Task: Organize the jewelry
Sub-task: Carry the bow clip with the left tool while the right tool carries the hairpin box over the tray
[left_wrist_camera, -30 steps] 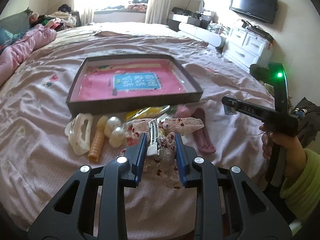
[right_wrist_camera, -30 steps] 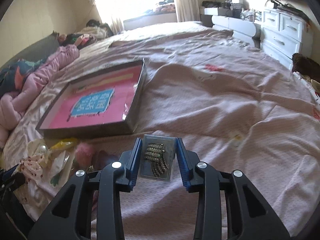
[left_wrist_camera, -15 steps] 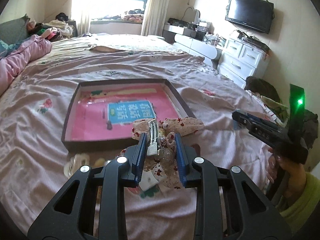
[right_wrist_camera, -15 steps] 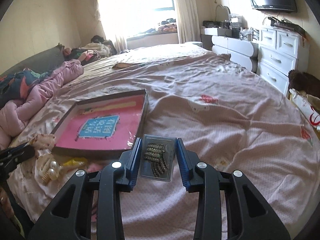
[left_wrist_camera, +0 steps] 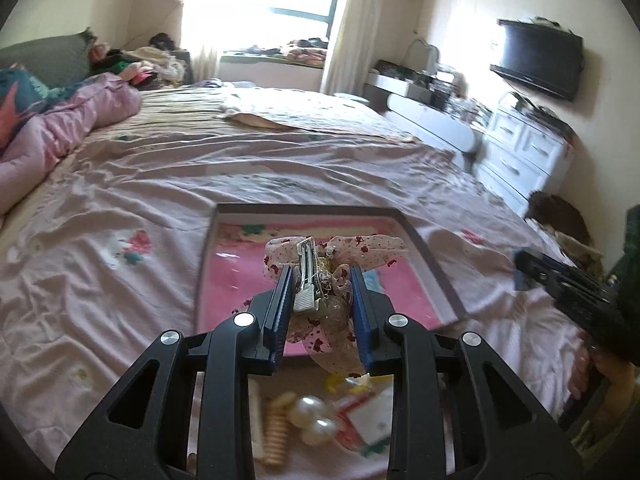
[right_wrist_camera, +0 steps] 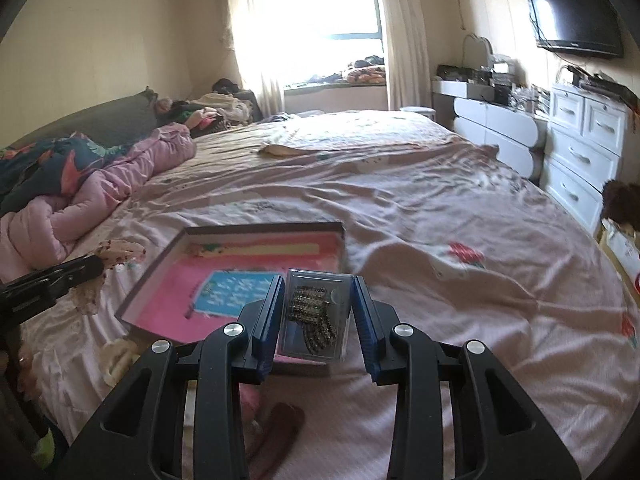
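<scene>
On a pink bed (left_wrist_camera: 120,208), the left gripper (left_wrist_camera: 320,300) holds its fingers pinched on a floral bow clip (left_wrist_camera: 340,252) at frame centre, in front of the open pink tray (left_wrist_camera: 436,264). The right gripper (right_wrist_camera: 316,312) clamps a clear case (right_wrist_camera: 316,316) of what look like beaded clips, low centre, at the tray's near edge. Pearl and coil hair pieces (left_wrist_camera: 304,416) lie on the bed below the left gripper.
</scene>
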